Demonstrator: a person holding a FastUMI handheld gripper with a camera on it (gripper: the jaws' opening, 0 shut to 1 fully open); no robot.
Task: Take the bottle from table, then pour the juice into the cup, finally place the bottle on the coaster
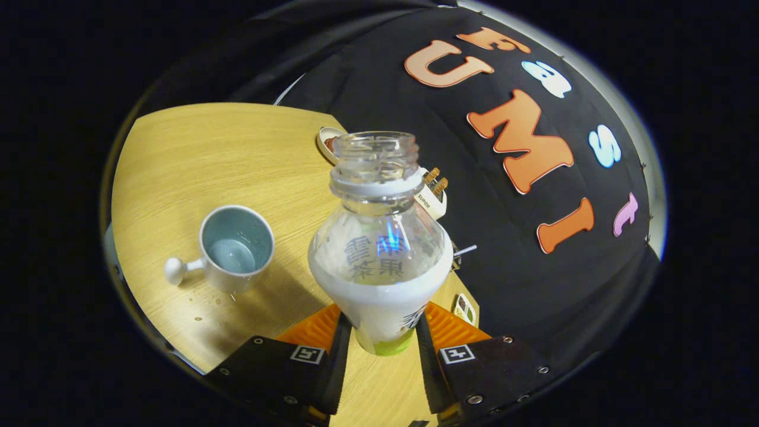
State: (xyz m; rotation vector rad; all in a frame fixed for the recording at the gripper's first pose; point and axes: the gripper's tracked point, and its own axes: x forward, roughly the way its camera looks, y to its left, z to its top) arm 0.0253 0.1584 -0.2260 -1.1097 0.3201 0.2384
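Note:
A clear plastic bottle [379,249] with no cap and a white label stands up between my fingers, held by its lower body. My gripper [382,335] is shut on it, one finger pressing each side. The view is tilted, so the wooden table [195,154] slants. To the left of the bottle, beyond my left finger, a small grey cup [236,248] with a knobbed handle stands on the table, and a little pale liquid lies in its bottom. A few drops mark the wood near the cup. The bottle's upper part looks empty and see-through.
Behind the bottle's neck lie a small white dish [327,142] and a white object with brown prongs [433,193]. A small packet [464,308] rests by the table's right edge. The black cloth wall rises close behind the table.

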